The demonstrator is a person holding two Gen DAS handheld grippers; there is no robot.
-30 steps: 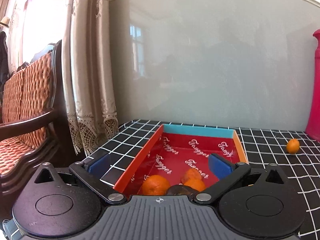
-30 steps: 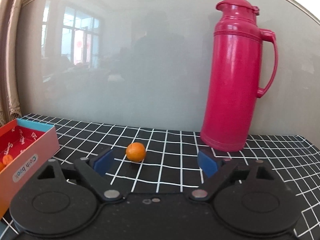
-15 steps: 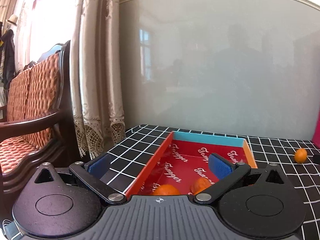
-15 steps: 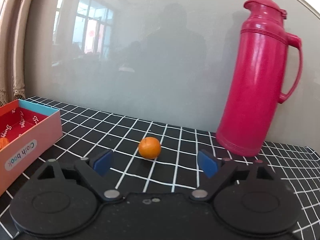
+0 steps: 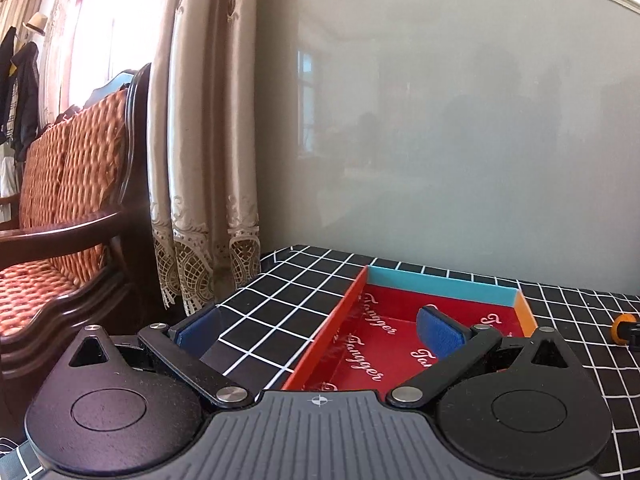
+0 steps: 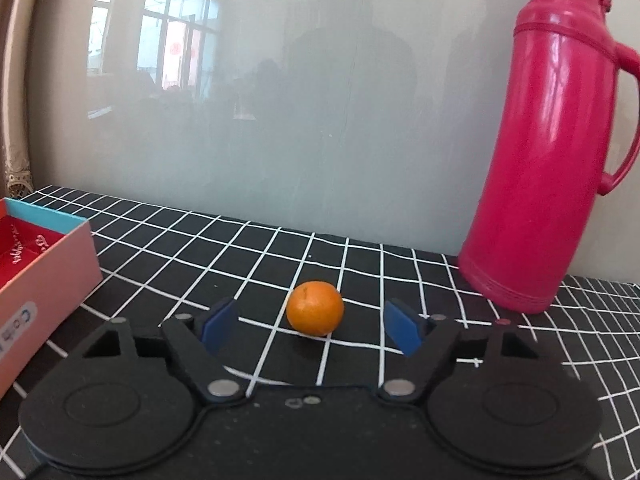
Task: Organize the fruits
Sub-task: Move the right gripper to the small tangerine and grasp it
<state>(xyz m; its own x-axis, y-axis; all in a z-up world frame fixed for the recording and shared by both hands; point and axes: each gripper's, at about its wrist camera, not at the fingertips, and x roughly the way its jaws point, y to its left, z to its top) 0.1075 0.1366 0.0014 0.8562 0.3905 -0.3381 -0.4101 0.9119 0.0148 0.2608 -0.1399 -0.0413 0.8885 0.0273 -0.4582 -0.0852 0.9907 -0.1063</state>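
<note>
The right tool (image 6: 312, 326) has its blue pads closing around the orange (image 6: 315, 307) — the fruit sits on the checked bench (image 6: 240, 256) between them, neither pad touching it. The left tool (image 5: 316, 332) stands wide open and holds nothing, one pad over the bench, the other over the red box (image 5: 384, 344). Farther back, right of the fruit, a pink thermos (image 6: 548, 152) stands upright by the wall — the box lies well to the left.

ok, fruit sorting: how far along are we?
Done: can't confirm, the visible part of the red box shows no fruit. In hand: right gripper closing around the lone tangerine on the checked cloth, pads not yet touching. Left: grasp, box it. Left gripper open, empty.
</note>
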